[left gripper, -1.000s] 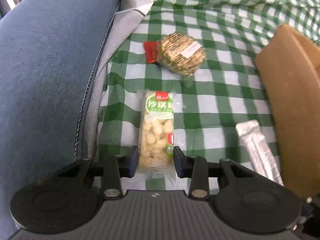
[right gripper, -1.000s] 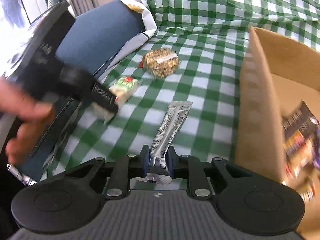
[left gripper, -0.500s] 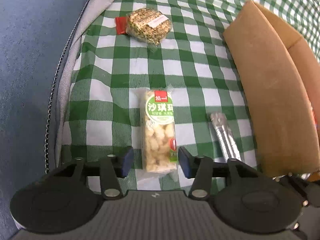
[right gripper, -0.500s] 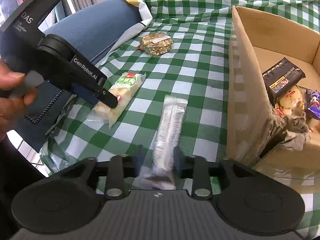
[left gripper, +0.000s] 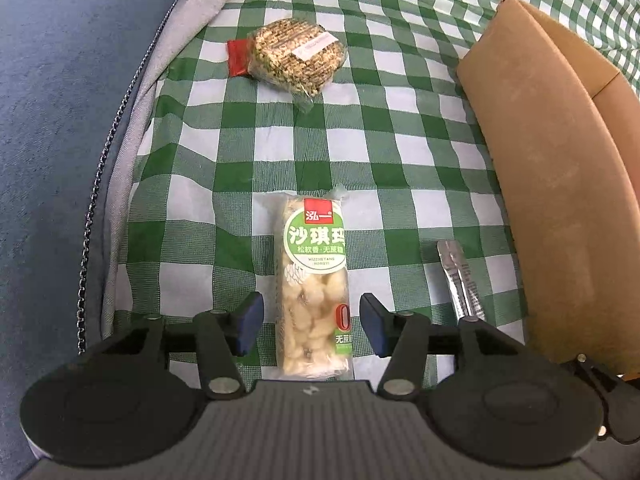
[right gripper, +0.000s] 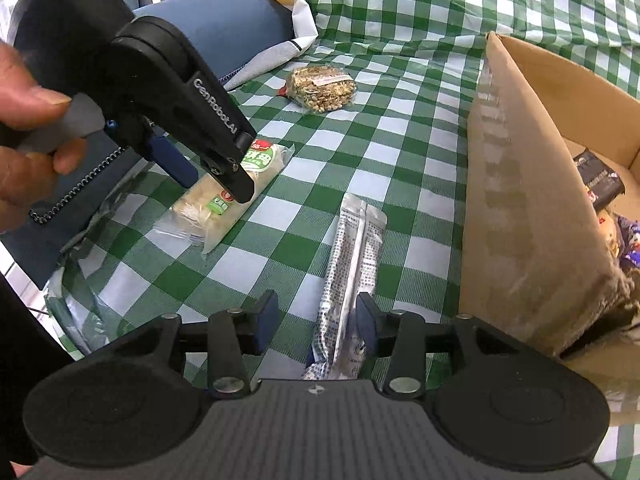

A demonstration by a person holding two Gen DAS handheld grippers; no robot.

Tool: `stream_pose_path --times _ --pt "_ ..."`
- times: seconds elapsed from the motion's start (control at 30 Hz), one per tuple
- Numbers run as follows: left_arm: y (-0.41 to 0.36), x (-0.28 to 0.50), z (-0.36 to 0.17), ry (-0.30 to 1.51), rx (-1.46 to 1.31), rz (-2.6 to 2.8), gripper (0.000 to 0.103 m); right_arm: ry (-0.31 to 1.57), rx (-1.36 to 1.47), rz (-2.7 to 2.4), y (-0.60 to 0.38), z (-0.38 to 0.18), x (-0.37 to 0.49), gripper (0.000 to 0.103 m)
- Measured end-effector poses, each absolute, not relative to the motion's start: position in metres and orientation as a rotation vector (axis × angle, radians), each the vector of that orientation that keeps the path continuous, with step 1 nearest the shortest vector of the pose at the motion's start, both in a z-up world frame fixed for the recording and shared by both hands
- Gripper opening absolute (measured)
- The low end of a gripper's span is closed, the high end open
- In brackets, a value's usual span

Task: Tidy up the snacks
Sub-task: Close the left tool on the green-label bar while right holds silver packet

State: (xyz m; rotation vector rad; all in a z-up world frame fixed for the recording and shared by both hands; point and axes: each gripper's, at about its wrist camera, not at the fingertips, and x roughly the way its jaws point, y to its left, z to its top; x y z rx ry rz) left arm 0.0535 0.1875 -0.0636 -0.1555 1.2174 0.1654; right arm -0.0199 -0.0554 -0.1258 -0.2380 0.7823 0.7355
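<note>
Right gripper (right gripper: 316, 322) jaws opening around silver packet (right gripper: 352, 280) on tablecloth (right gripper: 400, 160).

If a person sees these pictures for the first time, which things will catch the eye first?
First the green-and-white checked cloth that fills both views. On it, the green-labelled snack bar lies between the open fingers of the left gripper. A silver packet lies between the opening jaws of the right gripper, beside the cardboard box on the right.
</note>
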Motion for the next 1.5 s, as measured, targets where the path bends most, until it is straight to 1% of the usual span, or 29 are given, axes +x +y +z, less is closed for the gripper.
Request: stream_pose_path --times 0.23,0.3,0.47,0.7,0.83,0.93,1.13,1.43,1.5 --pt "0.182 0.056 -0.071 1.232 -0.140 0.171 0.059 0.778 -0.230 0.690 -0.056 -0.127 -0.013 0.044" --pt "0.181 0.056 -0.072 1.235 -0.139 0.173 0.059 0.781 -0.241 0.684 -0.055 -0.129 -0.014 0.035" --pt "0.179 0.057 -0.072 1.231 -0.133 0.168 0.059 0.746 -0.265 0.692 -0.056 -0.127 -0.019 0.028" --pt "0.181 0.059 -0.073 1.233 -0.135 0.173 0.059 0.705 -0.279 0.718 -0.055 -0.121 -0.026 0.027" --pt "0.179 0.060 -0.074 1.235 -0.119 0.167 0.059 0.740 -0.292 0.707 -0.054 -0.126 -0.022 0.027" --pt "0.180 0.060 -0.075 1.237 -0.120 0.167 0.059 0.773 -0.275 0.699 -0.054 -0.128 -0.019 0.032" --pt "0.180 0.060 -0.076 1.238 -0.115 0.164 0.058 0.786 -0.257 0.689 -0.056 -0.131 -0.015 0.032" --pt "0.179 0.061 -0.076 1.240 -0.105 0.160 0.058 0.760 -0.245 0.687 -0.056 -0.128 -0.018 0.024" --pt "0.179 0.061 -0.077 1.242 -0.103 0.159 0.057 0.751 -0.242 0.691 -0.056 -0.126 -0.019 0.023"
